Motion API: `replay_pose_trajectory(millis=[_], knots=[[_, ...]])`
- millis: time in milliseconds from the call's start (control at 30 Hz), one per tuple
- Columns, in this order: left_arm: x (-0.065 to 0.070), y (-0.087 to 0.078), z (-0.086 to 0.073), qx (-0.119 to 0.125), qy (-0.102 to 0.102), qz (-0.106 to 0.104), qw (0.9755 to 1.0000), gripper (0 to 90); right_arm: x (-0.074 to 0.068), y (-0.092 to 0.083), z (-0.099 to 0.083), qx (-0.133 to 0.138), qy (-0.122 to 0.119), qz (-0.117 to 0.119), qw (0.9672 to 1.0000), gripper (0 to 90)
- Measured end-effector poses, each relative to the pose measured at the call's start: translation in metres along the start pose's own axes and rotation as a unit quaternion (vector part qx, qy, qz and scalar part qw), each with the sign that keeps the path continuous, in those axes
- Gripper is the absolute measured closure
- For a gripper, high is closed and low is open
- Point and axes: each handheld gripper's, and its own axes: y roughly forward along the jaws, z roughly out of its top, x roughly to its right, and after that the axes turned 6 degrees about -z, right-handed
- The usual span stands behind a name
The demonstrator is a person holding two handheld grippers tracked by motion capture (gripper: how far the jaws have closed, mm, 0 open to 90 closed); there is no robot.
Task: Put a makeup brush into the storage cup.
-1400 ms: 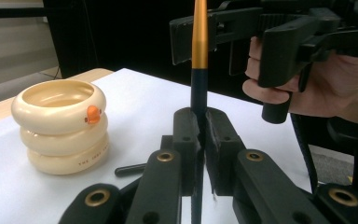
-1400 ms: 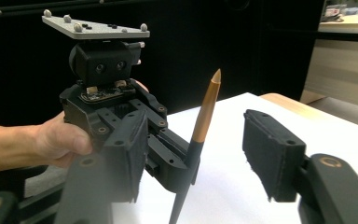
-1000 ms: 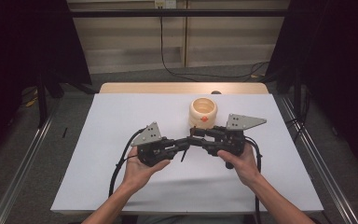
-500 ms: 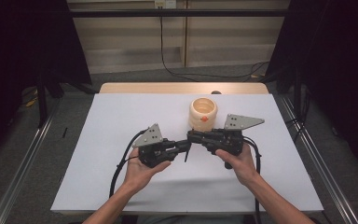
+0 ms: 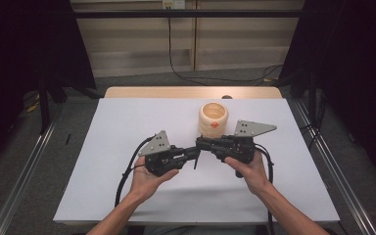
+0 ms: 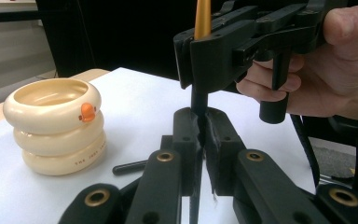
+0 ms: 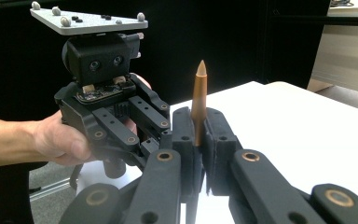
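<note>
A slim pen stands upright between the two grippers, with a copper-orange upper body and pointed tip point(image 7: 199, 93) and a thin black lower part point(image 6: 198, 100). My right gripper point(image 7: 199, 135) is shut on the orange body. My left gripper point(image 6: 200, 130) is shut on the black lower part, just below the right gripper's jaws. In the high view the two meet tip to tip over the middle of the white table, the left gripper point(image 5: 194, 153) beside the right gripper point(image 5: 199, 143), with the pen's dark end point(image 5: 196, 162) pointing down between them.
A cream ringed cup point(image 5: 213, 119) with a small orange duck beak point(image 6: 87, 112) stands just beyond the right gripper. A short black cap or rod point(image 6: 128, 167) lies on the table beside the cup. The white sheet point(image 5: 127, 122) covers the table; metal rails run along both sides.
Both hands have drifted slightly toward the person and closer together. The jaws stay closed on the pen throughout.
</note>
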Motion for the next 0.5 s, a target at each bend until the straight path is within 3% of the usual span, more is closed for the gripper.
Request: replay_pose_trajectory(millis=[500], knots=[[-0.0013,-0.0014,-0.0017,0.001,-0.008,0.009,0.9999,75.5,0.0005,-0.001,0.0024,0.006,-0.004,-0.016,0.9998,84.1]])
